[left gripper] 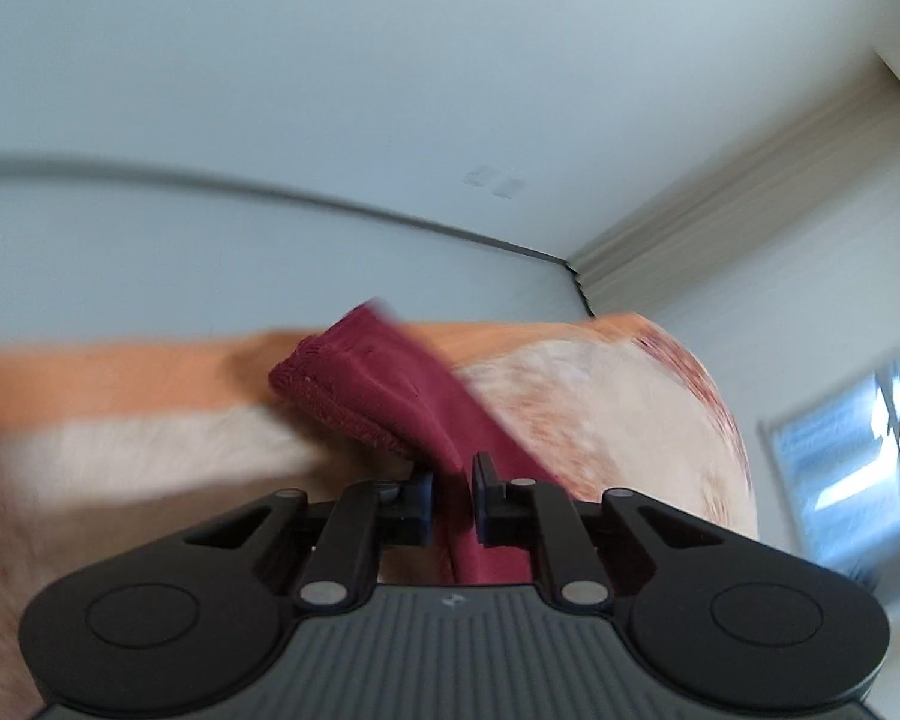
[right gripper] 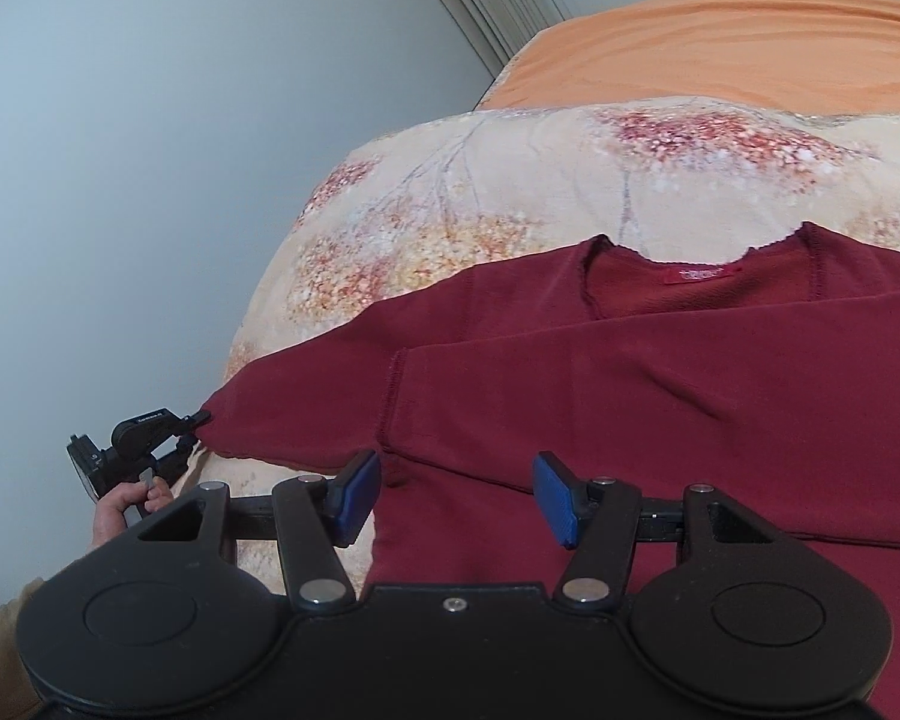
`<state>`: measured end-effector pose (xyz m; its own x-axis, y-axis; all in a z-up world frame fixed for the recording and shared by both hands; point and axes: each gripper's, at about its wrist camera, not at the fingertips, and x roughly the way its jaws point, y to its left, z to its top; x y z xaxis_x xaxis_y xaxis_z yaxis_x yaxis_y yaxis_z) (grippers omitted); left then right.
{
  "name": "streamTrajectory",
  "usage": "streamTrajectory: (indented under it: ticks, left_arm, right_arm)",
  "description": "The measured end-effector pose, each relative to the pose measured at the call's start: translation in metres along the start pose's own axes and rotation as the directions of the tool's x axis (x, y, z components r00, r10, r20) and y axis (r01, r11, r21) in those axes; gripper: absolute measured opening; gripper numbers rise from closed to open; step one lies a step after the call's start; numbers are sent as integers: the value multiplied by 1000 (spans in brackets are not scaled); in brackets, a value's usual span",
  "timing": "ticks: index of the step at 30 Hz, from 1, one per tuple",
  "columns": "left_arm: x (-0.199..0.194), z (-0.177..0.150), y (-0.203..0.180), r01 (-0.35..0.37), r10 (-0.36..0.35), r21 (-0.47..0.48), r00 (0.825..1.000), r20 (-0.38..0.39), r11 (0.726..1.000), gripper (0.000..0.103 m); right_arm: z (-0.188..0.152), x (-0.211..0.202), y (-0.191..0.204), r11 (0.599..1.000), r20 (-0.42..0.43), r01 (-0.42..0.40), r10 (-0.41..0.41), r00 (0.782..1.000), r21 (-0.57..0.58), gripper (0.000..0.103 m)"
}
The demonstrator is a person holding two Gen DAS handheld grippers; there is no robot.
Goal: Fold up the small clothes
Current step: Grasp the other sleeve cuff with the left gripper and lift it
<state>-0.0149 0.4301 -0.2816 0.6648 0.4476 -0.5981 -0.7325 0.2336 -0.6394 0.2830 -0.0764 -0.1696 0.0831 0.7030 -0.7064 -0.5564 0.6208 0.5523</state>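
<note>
Left wrist view: my left gripper has its fingers clamped on a pinch of the maroon sweater, near a ribbed cuff end that bunches up just ahead. Frame is blurred. Beyond lies the floral blanket and an orange sheet, a grey wall, and a window at right.

Right wrist view: my right gripper hovers over the sweater with fingers apart, nothing between them, blue pads clear. The sweater lies flat on the blanket on the bed, neckline and red label away from me, one sleeve already folded across the chest. The left gripper shows small at far left, biting the tip of the other sleeve, a hand on its handle.

Step, as I judge it: second sleeve fold, grasp made, carry not yet done. Next move calls for lifting that cuff and sweeping it across the body, right gripper pinning or smoothing.

Only the right view shows the garment's whole layout; only the left shows the bite close up.
</note>
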Motion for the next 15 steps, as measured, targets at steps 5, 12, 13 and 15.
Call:
streamTrajectory:
  ticks: [5,12,13,15]
  left_arm:
    - [-14,-6,-79,74,-77,316,997,-2,946,8]
    - [-13,-117,-220,338,-254,654,941,-223,677,7]
    - [-11,-141,-236,356,-251,691,934,-253,629,7]
    - [-10,-194,-260,363,-219,779,932,-290,511,7]
  right_arm:
    - [4,8,-5,997,22,-40,38,999,65,60]
    - [8,-4,-49,958,114,-78,48,992,277,60]
    - [8,-8,-58,949,124,-79,42,991,306,60]
    - [6,-14,-78,924,142,-88,37,989,373,60]
